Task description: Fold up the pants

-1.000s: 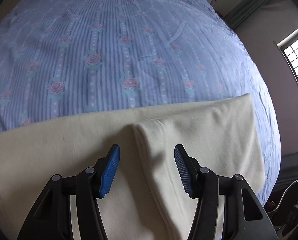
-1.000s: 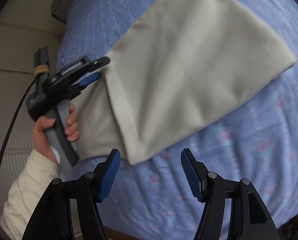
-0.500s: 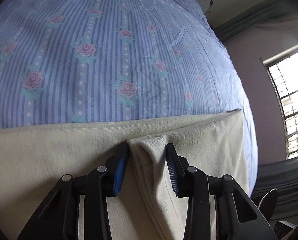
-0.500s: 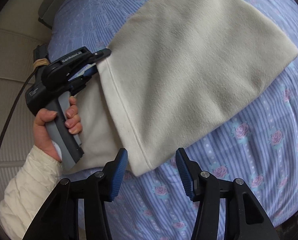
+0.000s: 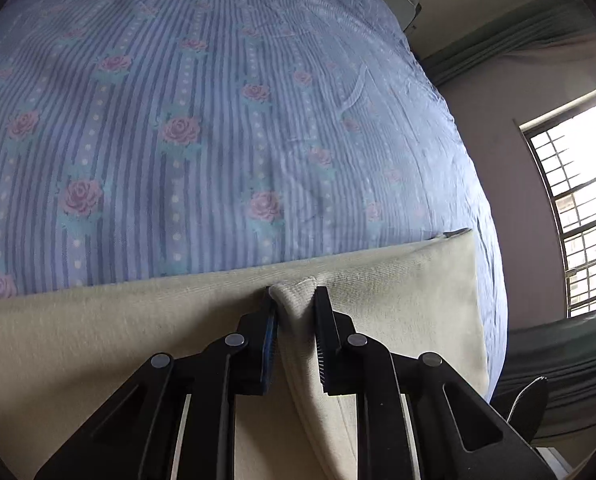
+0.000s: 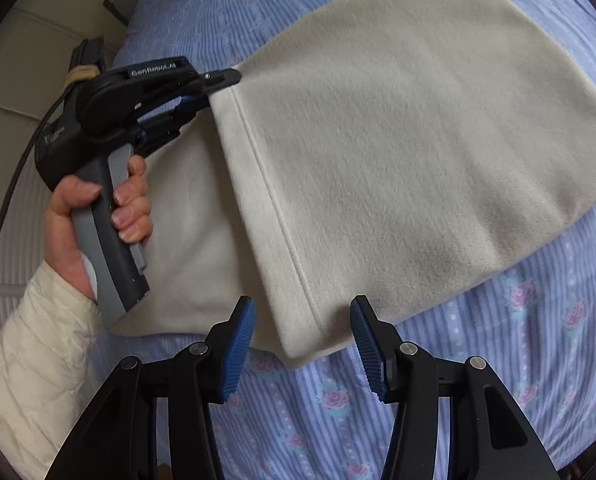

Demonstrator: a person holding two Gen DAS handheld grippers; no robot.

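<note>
Blue rose-striped bed (image 5: 202,128) fills the left view, where the left hand-held gripper (image 5: 294,312) pinches a corner of the cream pants (image 5: 398,300). Right view: pants already doubled over; right hand-held gripper (image 6: 302,344) gapes around the near corner, ungrasped; another fold likely remains.

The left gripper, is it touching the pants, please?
Touching: in the left wrist view, the left gripper has both fingers pinching a raised fold of the pants.
</note>
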